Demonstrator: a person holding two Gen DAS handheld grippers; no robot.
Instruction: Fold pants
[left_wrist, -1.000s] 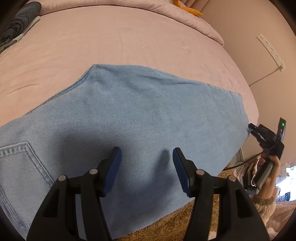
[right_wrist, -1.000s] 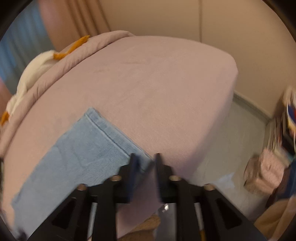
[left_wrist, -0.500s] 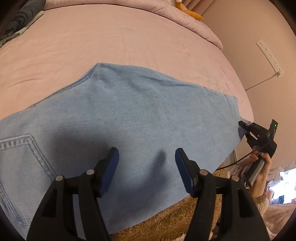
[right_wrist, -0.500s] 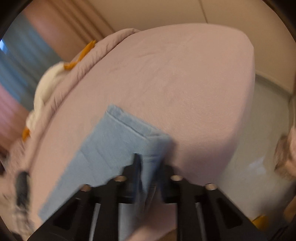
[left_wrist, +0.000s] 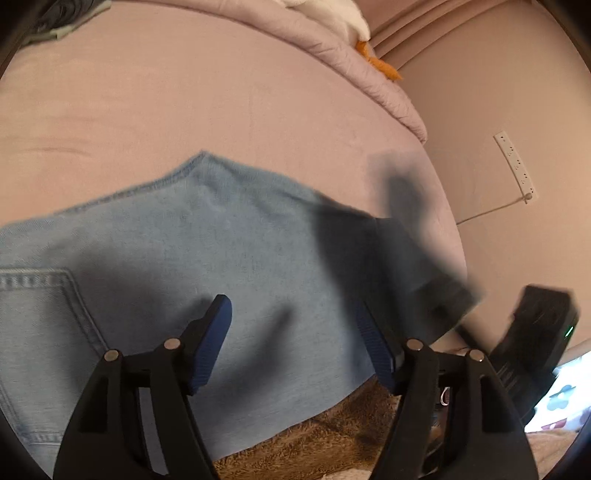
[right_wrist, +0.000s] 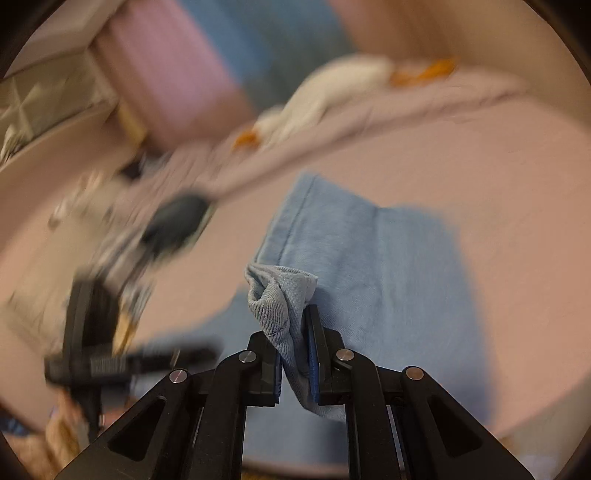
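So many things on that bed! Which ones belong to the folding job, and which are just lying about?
Part of the job:
- jeans
- right tongs, clamped on the jeans' hem
- left tongs, open above the jeans

Lying about:
- white plush toy
- dark clothes
- power strip
- brown blanket

We see a big bed (left_wrist: 229, 96) with a soft pink sheet. At its far edge there is a rolled pink blanket (left_wrist: 354, 62). On top of it lies something white (left_wrist: 332, 11) with an orange bit (left_wrist: 380, 66) (we cannot tell what it is). A dark cloth (left_wrist: 62, 14) sits in the far left corner of the bed. On the wall (left_wrist: 480, 92) at the right we see a white power strip (left_wrist: 515, 164) with a thin cord (left_wrist: 487, 212). A brown fuzzy thing (left_wrist: 325, 435) lies at the near edge of the bed.
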